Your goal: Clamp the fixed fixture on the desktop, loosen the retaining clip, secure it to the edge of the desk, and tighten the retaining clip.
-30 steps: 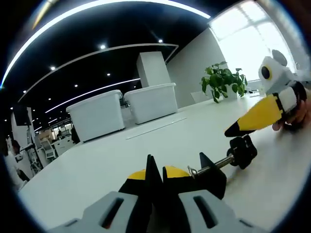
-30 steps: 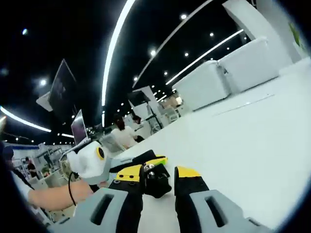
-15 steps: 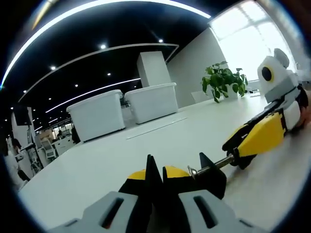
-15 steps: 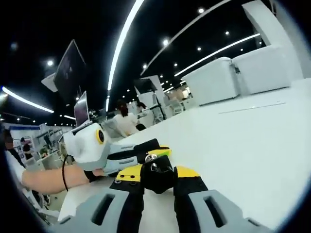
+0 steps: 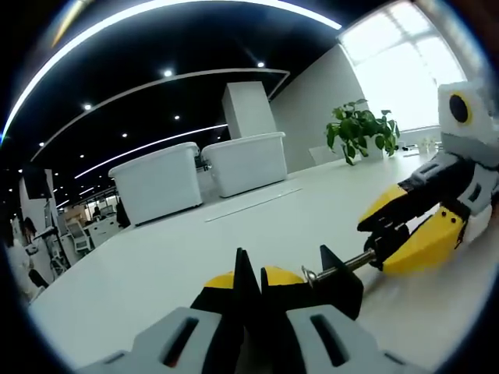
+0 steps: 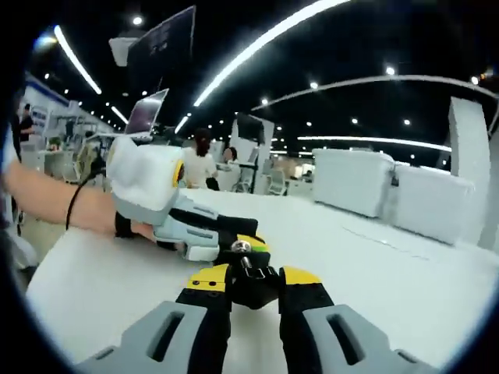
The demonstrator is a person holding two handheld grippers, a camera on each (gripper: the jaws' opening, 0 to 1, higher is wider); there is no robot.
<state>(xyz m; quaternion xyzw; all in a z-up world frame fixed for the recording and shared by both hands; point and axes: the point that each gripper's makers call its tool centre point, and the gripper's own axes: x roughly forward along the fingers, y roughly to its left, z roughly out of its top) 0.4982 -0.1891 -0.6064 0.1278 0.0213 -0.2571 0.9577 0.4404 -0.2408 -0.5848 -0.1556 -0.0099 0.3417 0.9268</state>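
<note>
A black clamp fixture [image 5: 335,282] lies on the white desk [image 5: 234,230], and my left gripper [image 5: 251,279] is shut on its body. Its screw rod [image 5: 347,265] runs right to a black knob [image 5: 382,248]. The right gripper [image 5: 378,243] reaches in from the right, one yellow jaw above the knob and one below. In the right gripper view my right gripper [image 6: 254,274] is shut on that knob [image 6: 253,287]. Just beyond it the left gripper [image 6: 234,238] holds the fixture, with a person's arm [image 6: 54,199] behind it.
Two white bins [image 5: 156,183] [image 5: 245,162] stand at the desk's far side, with a potted plant [image 5: 359,128] to their right. In the right gripper view people [image 6: 201,160] sit at desks behind, and open desk surface [image 6: 405,280] stretches to the right.
The right gripper has come down around the knob and rolled about it, so its jaws now stand above and below. The left gripper and fixture have stayed put.
</note>
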